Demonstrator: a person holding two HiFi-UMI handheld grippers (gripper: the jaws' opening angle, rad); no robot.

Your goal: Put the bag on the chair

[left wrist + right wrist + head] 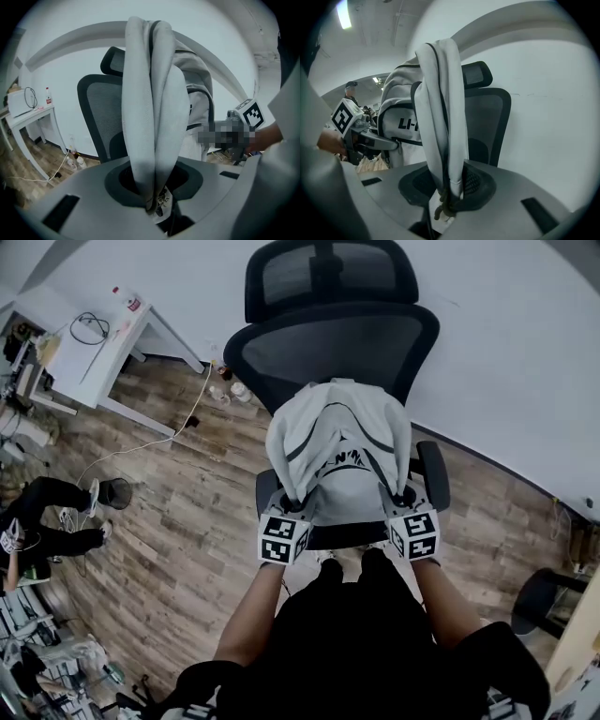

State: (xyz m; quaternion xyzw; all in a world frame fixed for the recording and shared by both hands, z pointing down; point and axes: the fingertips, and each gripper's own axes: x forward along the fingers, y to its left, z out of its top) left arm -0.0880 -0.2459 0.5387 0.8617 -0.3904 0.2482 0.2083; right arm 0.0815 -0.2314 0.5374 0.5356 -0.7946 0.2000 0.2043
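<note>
Jaws of the left gripper (157, 206): nearly together, clamped on a folded pale-grey shoulder strap (150, 117) that rises straight up between them. Jaws of the right gripper (447, 204): likewise only narrowly parted, pinching the second strap (440, 112) near its dark-edged lower end. Both straps belong to the bag (337, 451), a soft, slumped light-grey backpack with black piping and black lettering on its front. It hangs between the two grippers over the seat (328, 536) of the black mesh office chair (333, 348), in front of the backrest. Whether it touches the seat cannot be told. Wooden floor (169, 512) surrounds the chair.
</note>
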